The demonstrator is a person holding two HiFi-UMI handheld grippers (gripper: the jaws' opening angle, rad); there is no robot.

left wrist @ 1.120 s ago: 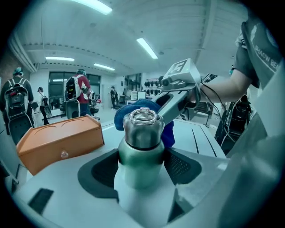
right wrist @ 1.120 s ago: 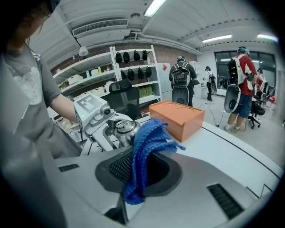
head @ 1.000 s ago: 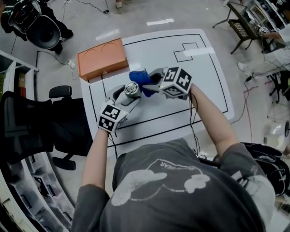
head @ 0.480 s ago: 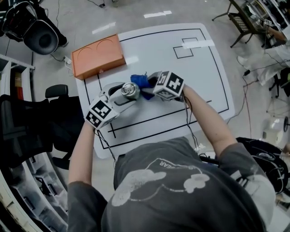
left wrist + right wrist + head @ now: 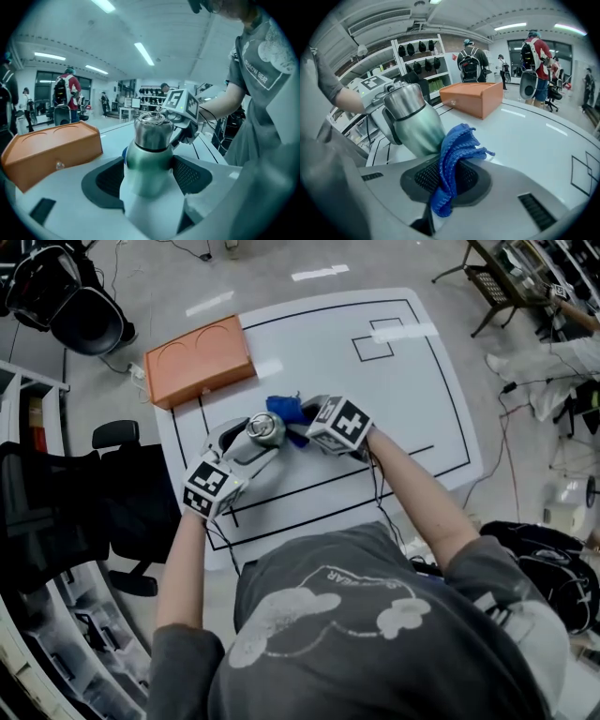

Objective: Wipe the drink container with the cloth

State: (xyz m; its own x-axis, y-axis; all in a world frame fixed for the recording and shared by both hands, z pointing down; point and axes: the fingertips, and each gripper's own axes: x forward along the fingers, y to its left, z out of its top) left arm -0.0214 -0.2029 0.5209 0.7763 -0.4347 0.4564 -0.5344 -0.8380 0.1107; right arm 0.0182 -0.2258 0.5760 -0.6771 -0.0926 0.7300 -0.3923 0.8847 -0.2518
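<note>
The drink container (image 5: 149,159) is a green and white bottle with a steel cap. It sits between the pads of my left gripper (image 5: 251,442), which is shut on its body, held above the white table (image 5: 394,409). A blue cloth (image 5: 454,159) is pinched in my right gripper (image 5: 298,424), which is shut on it. In the right gripper view the cloth lies against the bottle (image 5: 417,126), on its lower side. From the head view the bottle's cap (image 5: 265,427) shows between the two grippers, with the cloth (image 5: 284,409) just to its right.
An orange box (image 5: 197,360) lies at the table's far left corner. Black lines and a small outlined rectangle (image 5: 373,346) mark the tabletop. A black office chair (image 5: 122,493) stands left of the table. People and shelves stand in the background of both gripper views.
Both grippers, with the bottle and the cloth, have shifted a little to the left and toward the table's far side in the head view. The right gripper has sunk beside the bottle.
</note>
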